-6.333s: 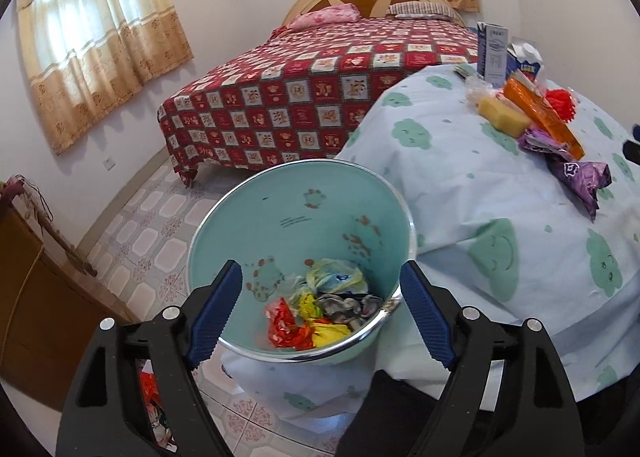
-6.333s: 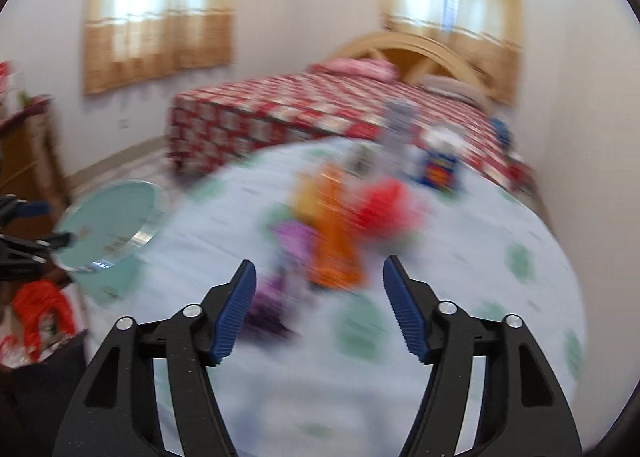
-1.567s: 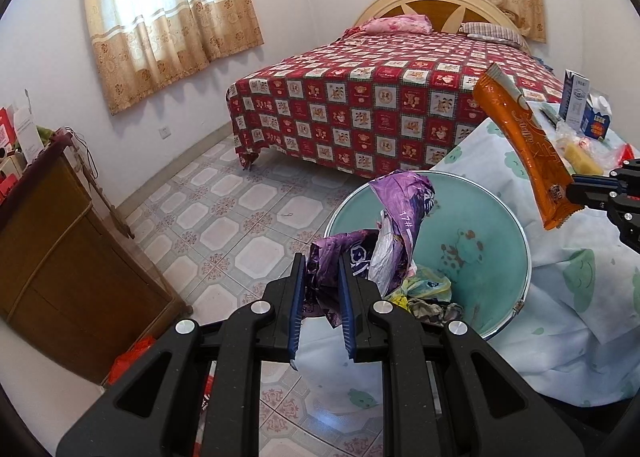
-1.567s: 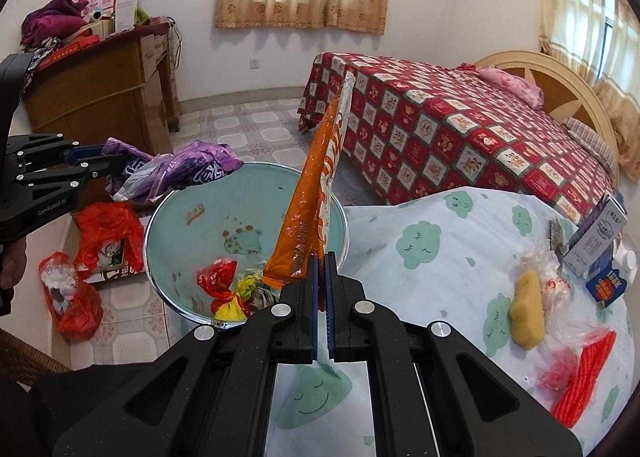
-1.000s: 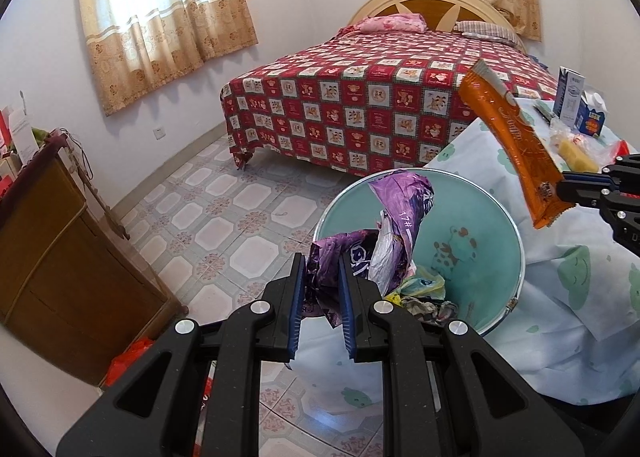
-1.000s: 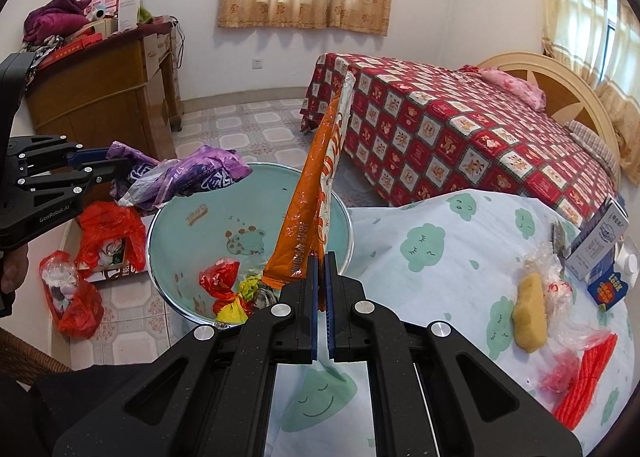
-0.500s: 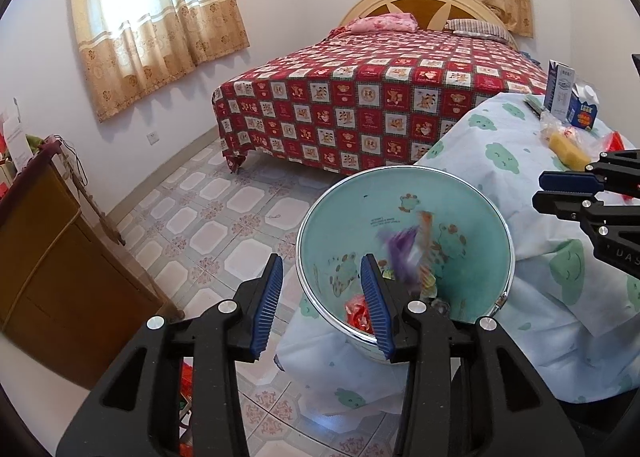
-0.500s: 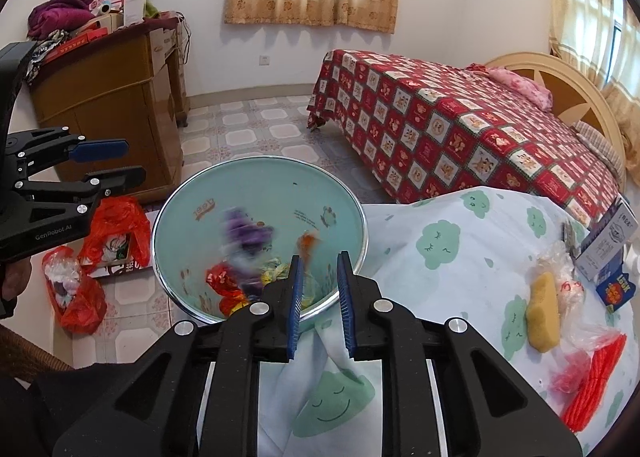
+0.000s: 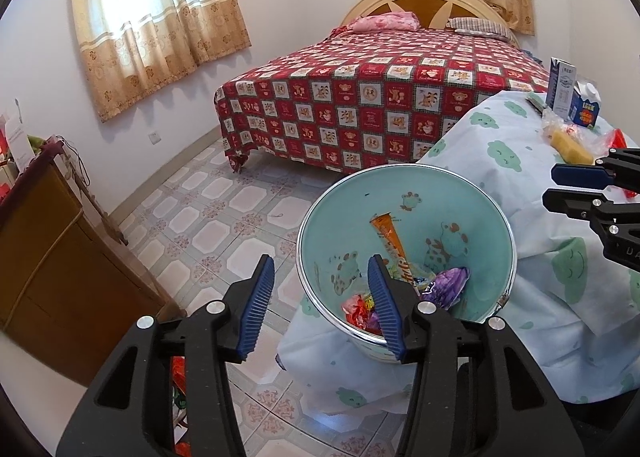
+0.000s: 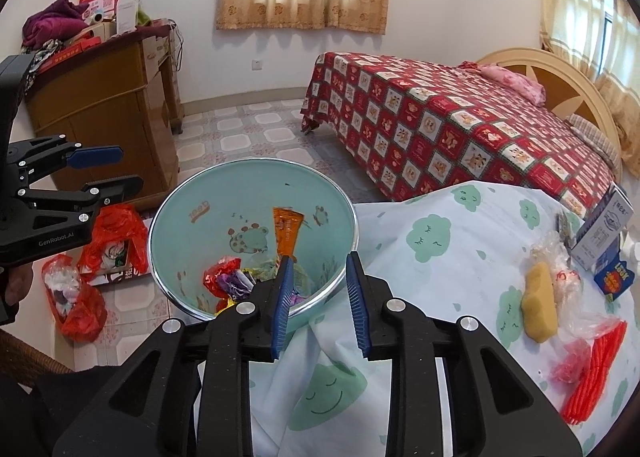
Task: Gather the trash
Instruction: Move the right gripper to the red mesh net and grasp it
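Note:
A teal bin [image 9: 472, 201] stands beside the cloth-covered table [image 9: 520, 161]; it also shows in the right wrist view [image 10: 224, 193]. Inside lie an orange wrapper [image 9: 390, 241], also seen in the right wrist view [image 10: 286, 233], a purple wrapper [image 9: 448, 285] and several other wrappers. My left gripper [image 9: 320, 305] is open and empty, above the bin's near left rim. My right gripper [image 10: 318, 305] is open and empty, over the bin's near right rim. On the table remain a yellow sponge [image 10: 540, 307], red plastic trash [image 10: 592, 369] and cartons [image 10: 604, 237].
A bed with a red checked cover [image 9: 380, 105] stands behind the bin. A wooden cabinet [image 9: 44, 249] is at the left. Red plastic bags [image 10: 112, 241] lie on the tiled floor [image 9: 224, 217] by the cabinet.
Both grippers have opened wider. The purple and orange wrappers, falling half a second ago, have come to rest inside the bin.

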